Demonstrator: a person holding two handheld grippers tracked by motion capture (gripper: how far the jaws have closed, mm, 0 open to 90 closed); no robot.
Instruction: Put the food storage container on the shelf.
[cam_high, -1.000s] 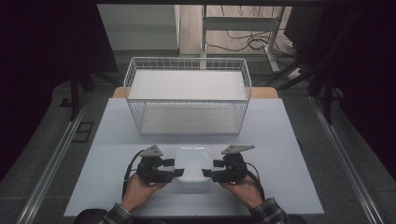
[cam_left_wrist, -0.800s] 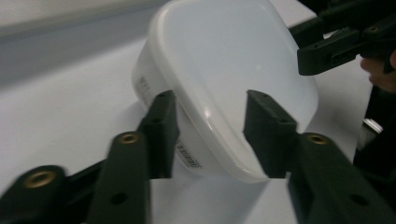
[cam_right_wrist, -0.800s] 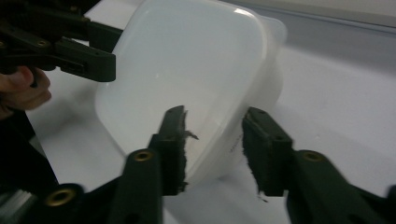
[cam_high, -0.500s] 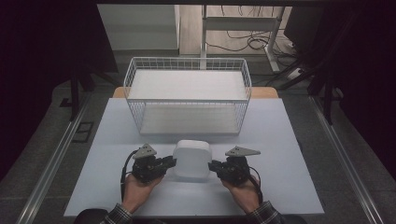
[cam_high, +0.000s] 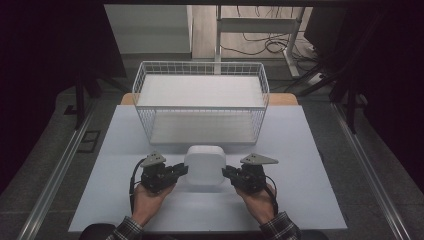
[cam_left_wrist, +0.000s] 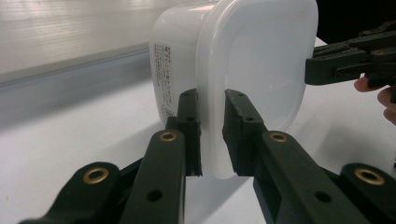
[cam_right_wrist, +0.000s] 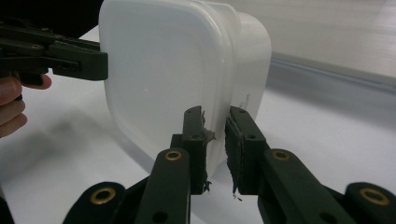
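Both the left gripper (cam_high: 181, 171) and right gripper (cam_high: 229, 173) have just closed, pinching the white lidded container's (cam_high: 204, 165) rim at 9 and 3 o'clock. The wire basket (cam_high: 200, 100) stands near at 12 o'clock; bare white table (cam_high: 310, 150) lies either side

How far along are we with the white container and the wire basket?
Done: both grippers have just been closing on the white container's lid rim, the left gripper and the right gripper on opposite sides, and it is tipped up off the table, lid toward the person. In hand: holding it there. Left, probably: carrying it into the wire basket, where nothing lies yet.
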